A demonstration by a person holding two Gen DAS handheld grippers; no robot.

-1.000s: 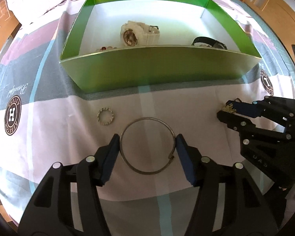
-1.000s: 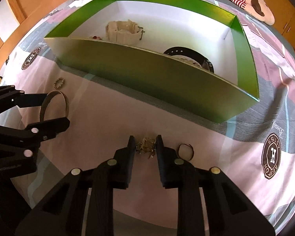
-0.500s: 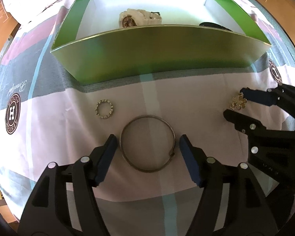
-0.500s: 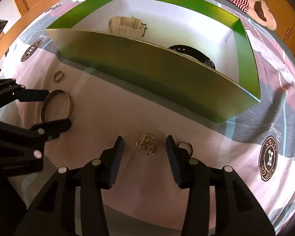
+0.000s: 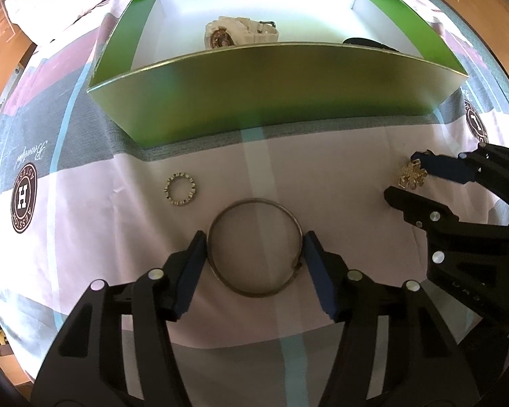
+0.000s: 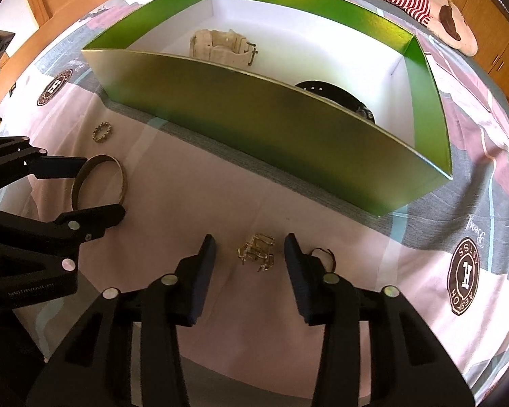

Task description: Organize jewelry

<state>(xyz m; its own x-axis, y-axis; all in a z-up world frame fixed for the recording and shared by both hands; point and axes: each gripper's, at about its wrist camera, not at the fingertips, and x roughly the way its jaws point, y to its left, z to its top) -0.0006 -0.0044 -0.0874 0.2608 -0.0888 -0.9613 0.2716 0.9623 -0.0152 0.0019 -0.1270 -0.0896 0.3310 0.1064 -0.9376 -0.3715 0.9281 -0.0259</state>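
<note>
Rings first: at far left we see a small ring (image 5: 180,190) on the bedsheet (image 5: 95,224). Our left claw (image 5: 254,247) spreads around the bangle (image 5: 255,247), blue pads touching or just beside it; we cannot tell which. Behind stands the green box (image 5: 271,95), holding a white watch (image 5: 241,32). Our right claw (image 6: 250,254) gapes wide around the gold charm (image 6: 257,251), gripping nothing.

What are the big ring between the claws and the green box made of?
The bangle looks like thin metal with a dull silver-grey finish: it is a slim hoop that keeps its round shape. The box looks like cardboard: thin flat walls with sharp folded corners, a glossy green sheen and a plain white inside.
</note>
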